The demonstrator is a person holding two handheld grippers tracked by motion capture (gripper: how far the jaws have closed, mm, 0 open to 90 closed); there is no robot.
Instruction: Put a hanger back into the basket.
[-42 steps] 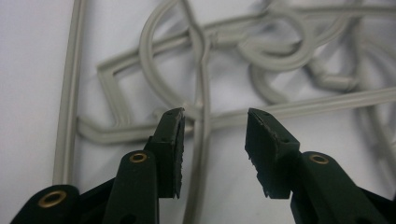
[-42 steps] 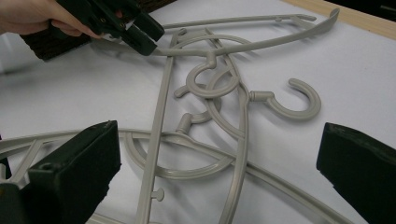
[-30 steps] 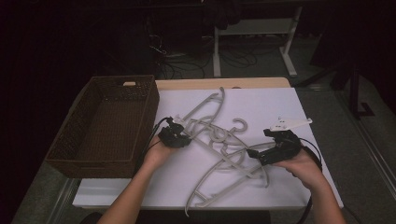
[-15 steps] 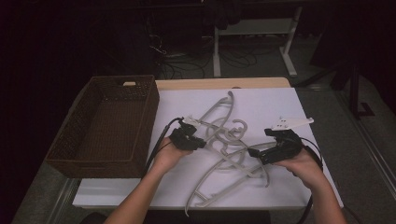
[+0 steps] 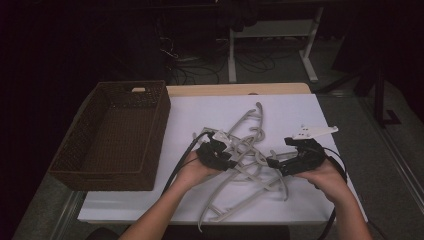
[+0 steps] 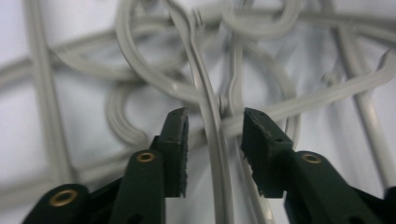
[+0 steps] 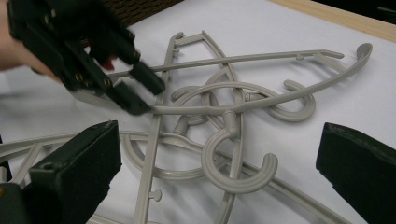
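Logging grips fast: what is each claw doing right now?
Left claw: open, jaws just opening, a hanger arm between them, pads off it.
Right claw: wide open, holding nothing, over the hanger pile.

Several grey plastic hangers (image 5: 250,155) are seen tangled in one heap on a white sheet, hooks and arms interlocked. One arm (image 6: 212,140) is raised at the heap's left side, clear of the sheet. A curled hook (image 7: 233,172) lies flat near the middle; one shoulder bar (image 5: 252,117) points toward the far edge.
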